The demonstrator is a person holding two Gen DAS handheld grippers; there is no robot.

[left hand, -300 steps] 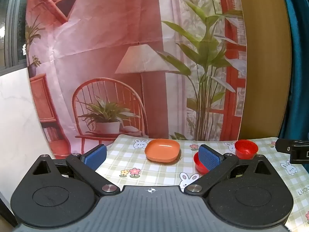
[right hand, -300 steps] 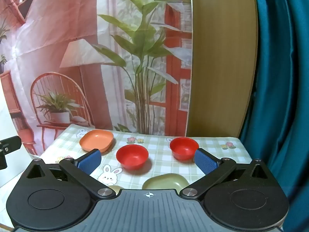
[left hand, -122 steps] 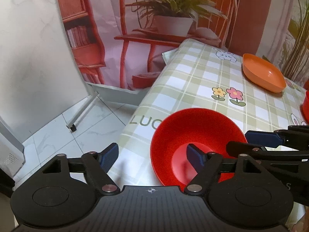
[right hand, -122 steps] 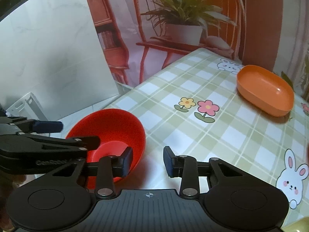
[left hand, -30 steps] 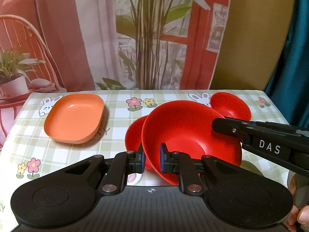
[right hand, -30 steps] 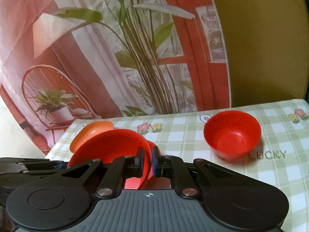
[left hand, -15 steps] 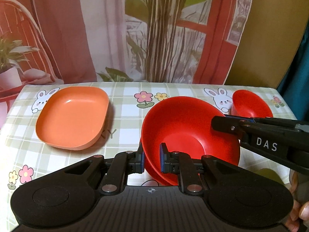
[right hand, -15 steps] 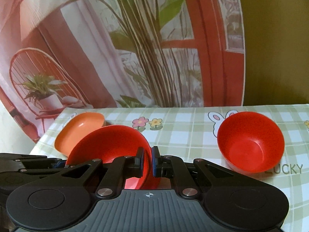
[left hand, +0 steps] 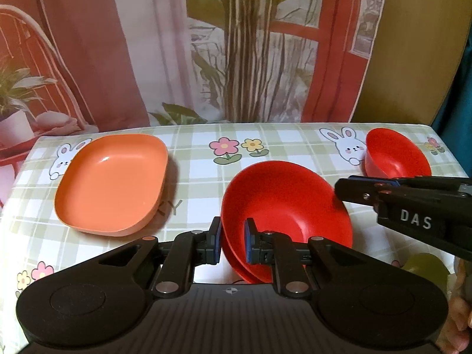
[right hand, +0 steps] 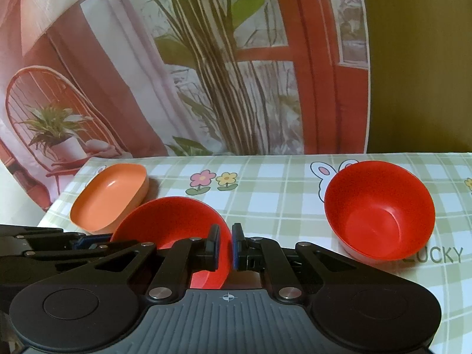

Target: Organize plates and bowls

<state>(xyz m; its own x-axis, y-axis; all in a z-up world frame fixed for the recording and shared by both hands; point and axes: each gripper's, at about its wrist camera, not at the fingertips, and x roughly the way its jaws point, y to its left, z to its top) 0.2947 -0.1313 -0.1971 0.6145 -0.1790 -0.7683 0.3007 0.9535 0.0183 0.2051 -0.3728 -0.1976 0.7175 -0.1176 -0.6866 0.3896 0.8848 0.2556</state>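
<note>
A wide red bowl (left hand: 289,209) is held by both grippers over the checked tablecloth. My left gripper (left hand: 232,241) is shut on its near rim, and a second red rim (left hand: 244,274) shows just under it, so it seems nested in another red bowl. My right gripper (right hand: 225,246) is shut on the opposite rim of the wide red bowl (right hand: 174,221); it shows in the left wrist view (left hand: 365,190) at the right. An orange plate (left hand: 110,183) lies at the left. A smaller red bowl (right hand: 380,209) stands at the right.
A green dish (left hand: 424,268) peeks out at the lower right, beside the hand. The tablecloth (left hand: 206,177) ends at a printed backdrop behind and at the table's left edge (right hand: 59,200). A teal curtain hangs at the far right.
Both grippers have carried the wide red bowl forward and lower over the table middle. The bowl beneath is now almost hidden under it. Both grips are unchanged.
</note>
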